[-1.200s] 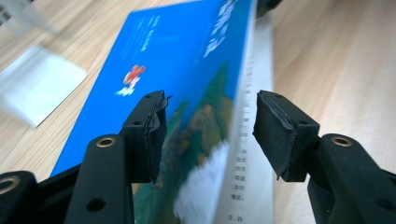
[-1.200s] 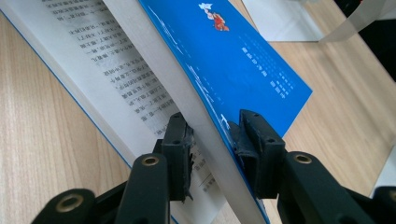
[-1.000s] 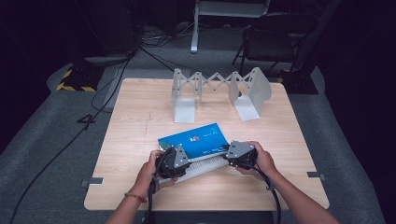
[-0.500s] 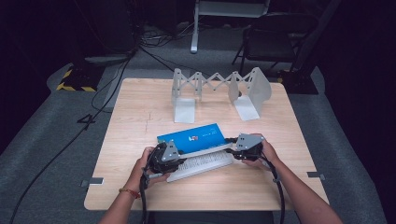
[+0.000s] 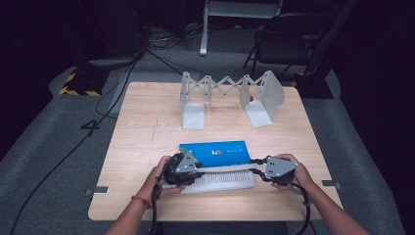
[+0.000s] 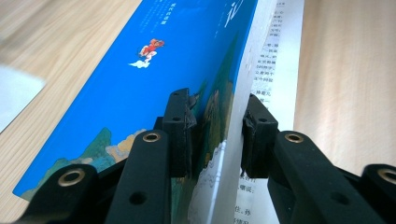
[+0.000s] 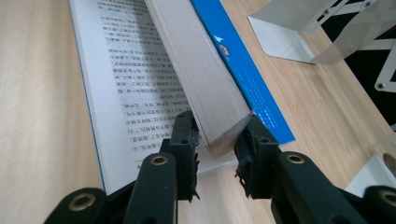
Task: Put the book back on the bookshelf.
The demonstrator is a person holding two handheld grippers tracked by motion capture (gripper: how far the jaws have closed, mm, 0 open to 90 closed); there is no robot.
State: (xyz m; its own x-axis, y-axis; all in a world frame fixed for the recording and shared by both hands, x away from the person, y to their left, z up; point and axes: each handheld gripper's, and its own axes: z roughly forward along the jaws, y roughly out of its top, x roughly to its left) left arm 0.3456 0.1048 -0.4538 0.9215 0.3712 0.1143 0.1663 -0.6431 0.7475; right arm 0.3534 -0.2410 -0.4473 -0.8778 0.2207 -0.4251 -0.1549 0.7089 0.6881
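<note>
Since the earlier frames your right gripper [image 5: 255, 172] has slid outward along the near edge of the blue-covered paperback book [image 5: 215, 150], and its jaws have just been closing, with the thick block of pages between them. Taking that book as the landmark and reading left to right: your left gripper [image 5: 195, 171] sits at the book's left end, clenched on the blue cover and the pages under it, one pad on the cover face and the other on the printed page [image 6: 275, 56]. The book itself lies near the front middle of the pale wooden table [image 5: 142, 142], partly open, with a printed leaf flat on the wood. At the book's right end your right gripper grasps the corner of the page block [image 7: 201, 79], lifted off the open leaf. Beyond the book stands the grey metal expanding bookend rack [image 5: 230, 95], its span holding nothing. As a judgement: the grasp at both ends is done; closing the book and standing it in the rack remain.
</note>
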